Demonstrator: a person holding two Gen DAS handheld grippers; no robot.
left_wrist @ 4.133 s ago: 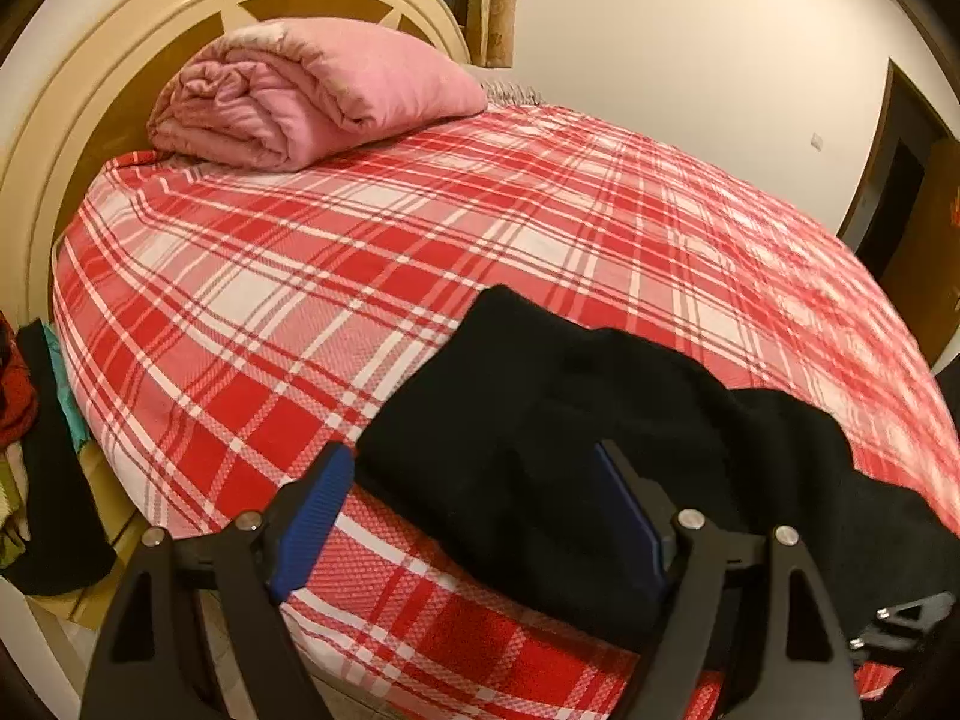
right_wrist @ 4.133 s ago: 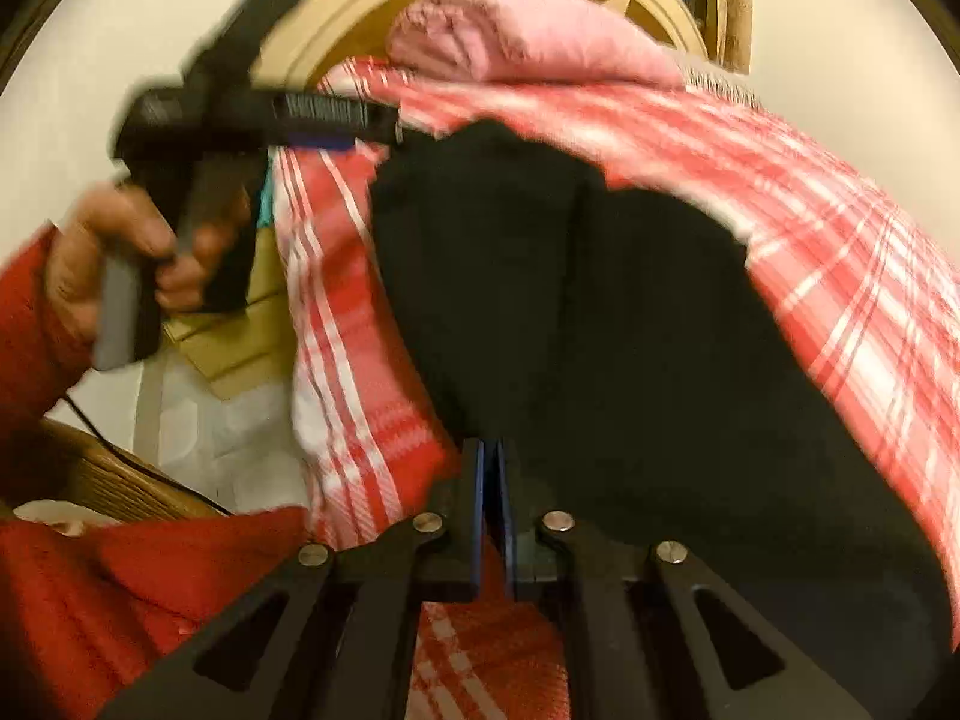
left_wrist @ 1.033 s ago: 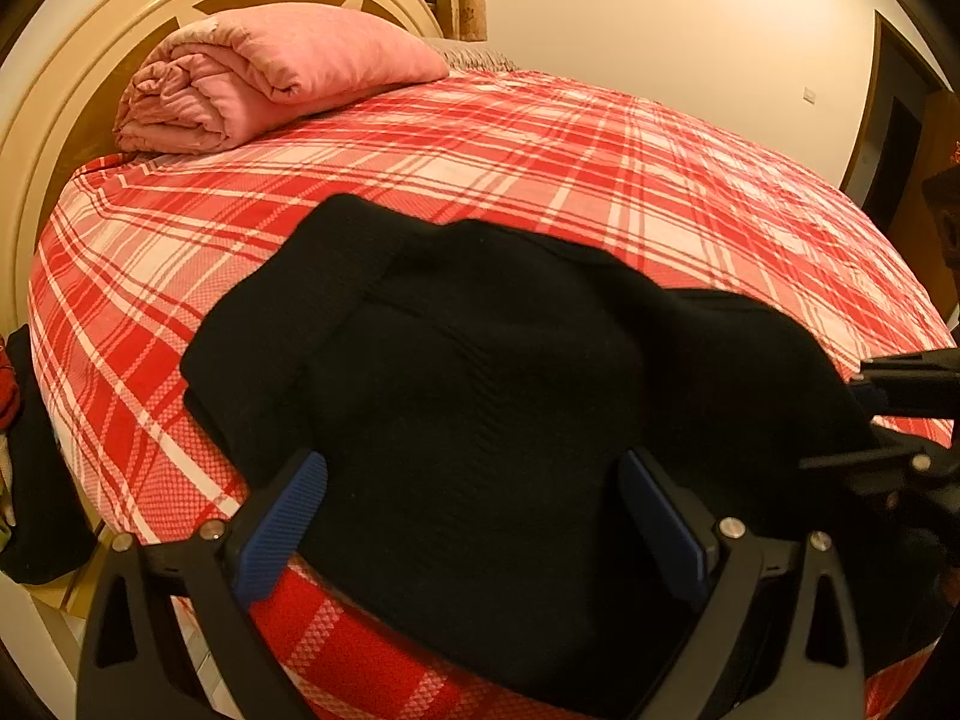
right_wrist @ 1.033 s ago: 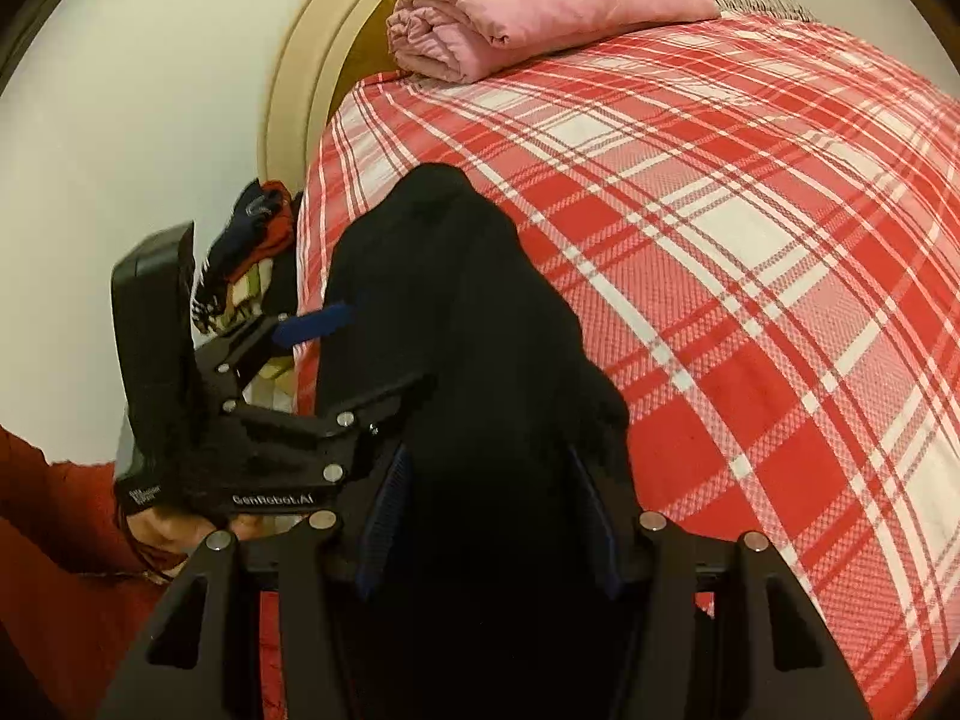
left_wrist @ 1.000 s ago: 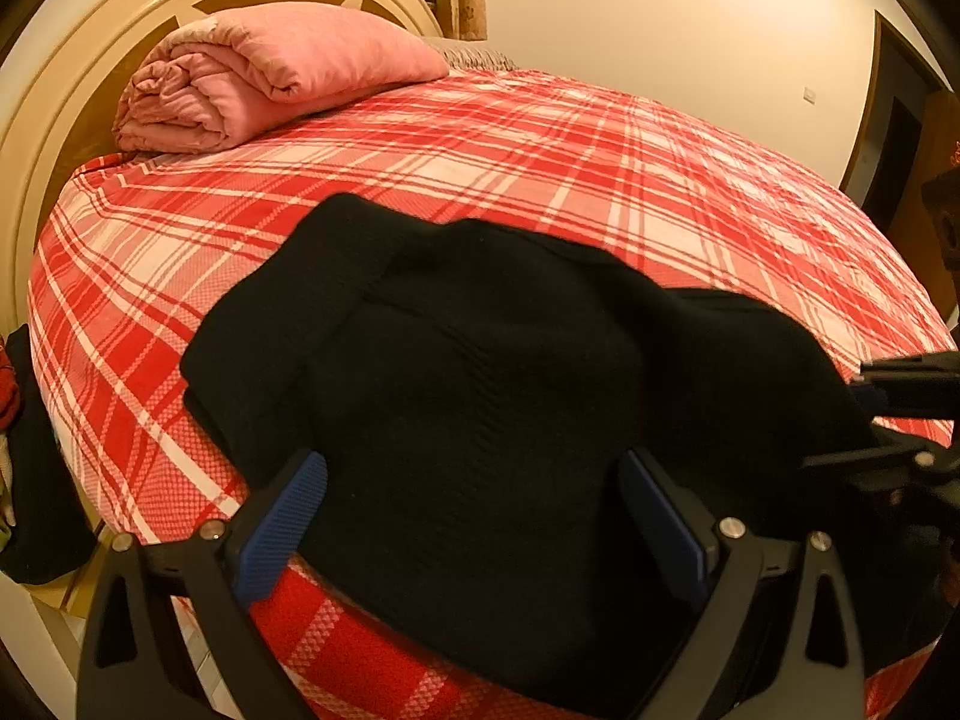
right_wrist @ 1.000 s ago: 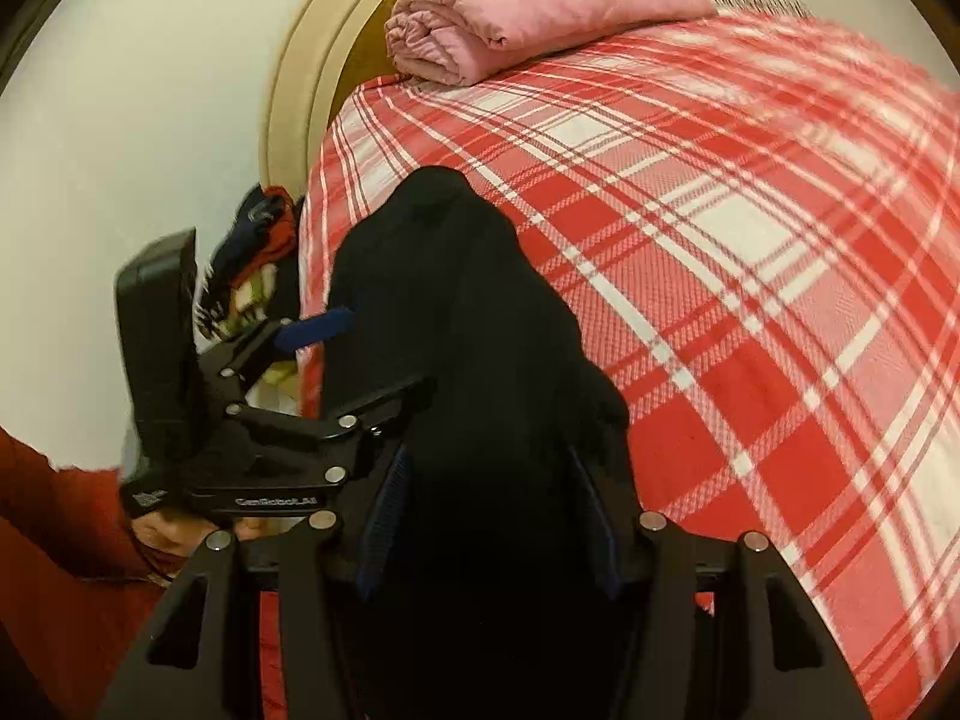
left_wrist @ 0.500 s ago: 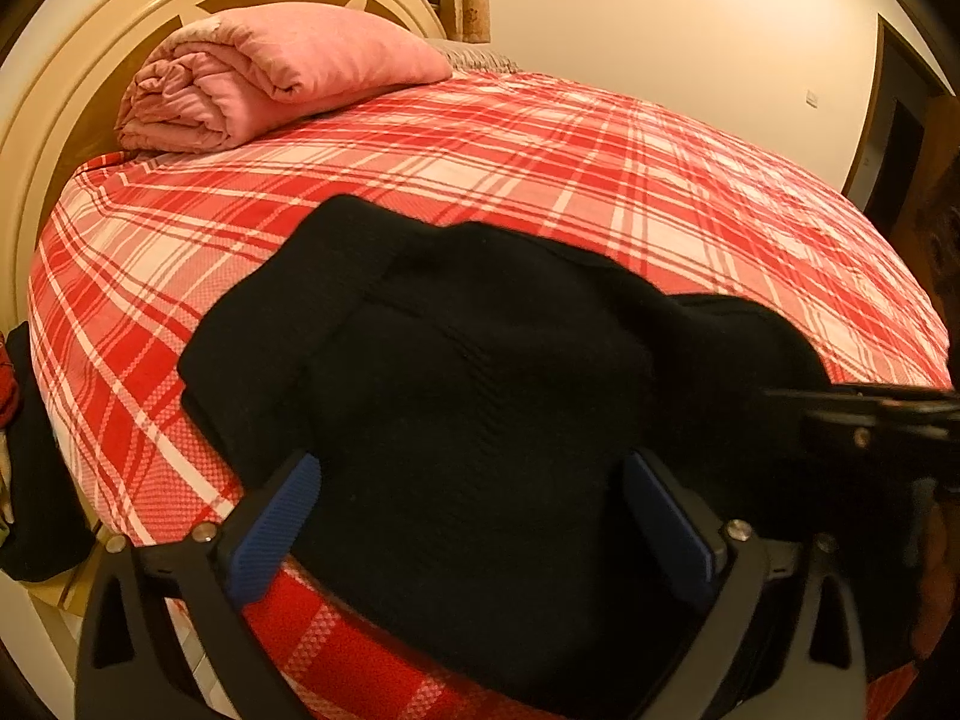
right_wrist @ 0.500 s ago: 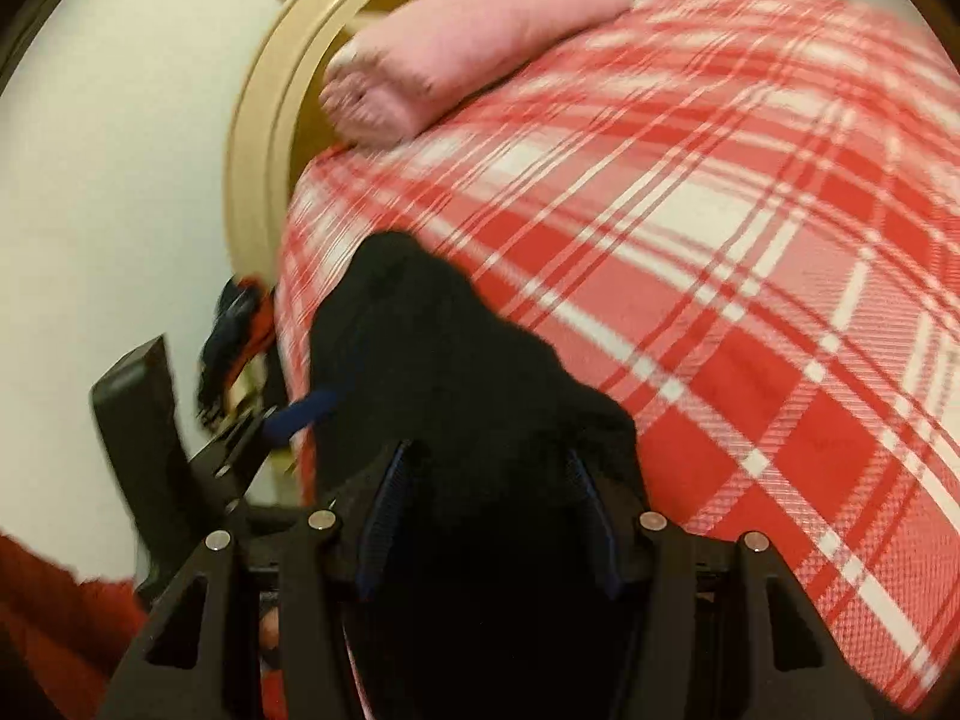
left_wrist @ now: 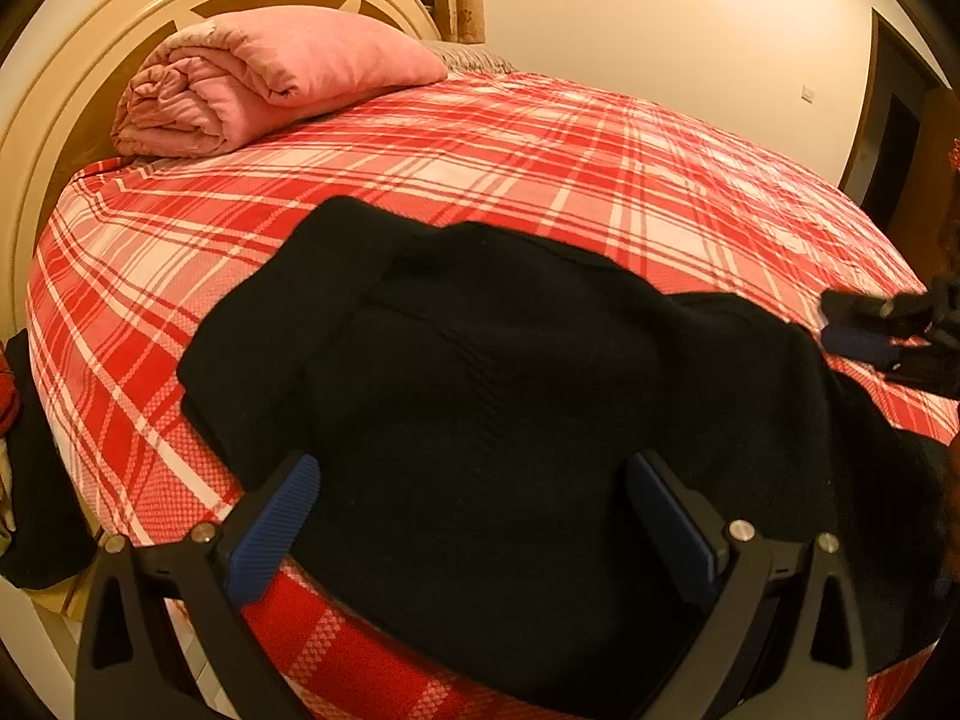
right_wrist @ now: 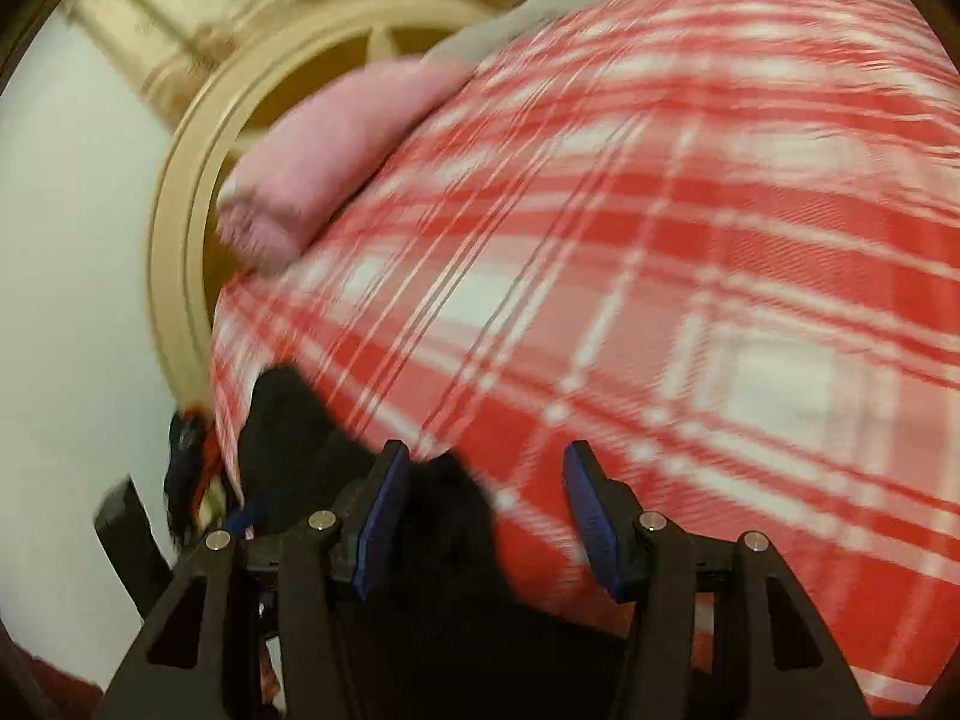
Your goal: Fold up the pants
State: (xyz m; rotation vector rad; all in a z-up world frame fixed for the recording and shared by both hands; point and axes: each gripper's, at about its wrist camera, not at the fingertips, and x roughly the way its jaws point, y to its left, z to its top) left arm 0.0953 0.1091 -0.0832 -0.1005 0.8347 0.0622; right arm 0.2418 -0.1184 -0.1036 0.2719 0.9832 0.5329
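Observation:
The black pants (left_wrist: 492, 396) lie folded in a thick pile near the front edge of the bed with the red plaid sheet (left_wrist: 540, 162). My left gripper (left_wrist: 474, 516) is open and empty, its blue pads wide apart just above the near part of the pile. My right gripper (right_wrist: 486, 504) is open and empty; it also shows at the right edge of the left wrist view (left_wrist: 888, 330), raised above the pile's right end. In the blurred right wrist view the pants (right_wrist: 300, 426) lie low at the left.
A rolled pink blanket (left_wrist: 258, 84) lies at the head of the bed against the cream round headboard (left_wrist: 78, 90). Dark and red clothes (left_wrist: 24, 468) hang beside the bed at the left. A dark doorway (left_wrist: 900, 144) is at the far right.
My right gripper has lifted off the pants and swung up and right; its view now points over the plaid sheet. The left gripper has stayed open over the pile.

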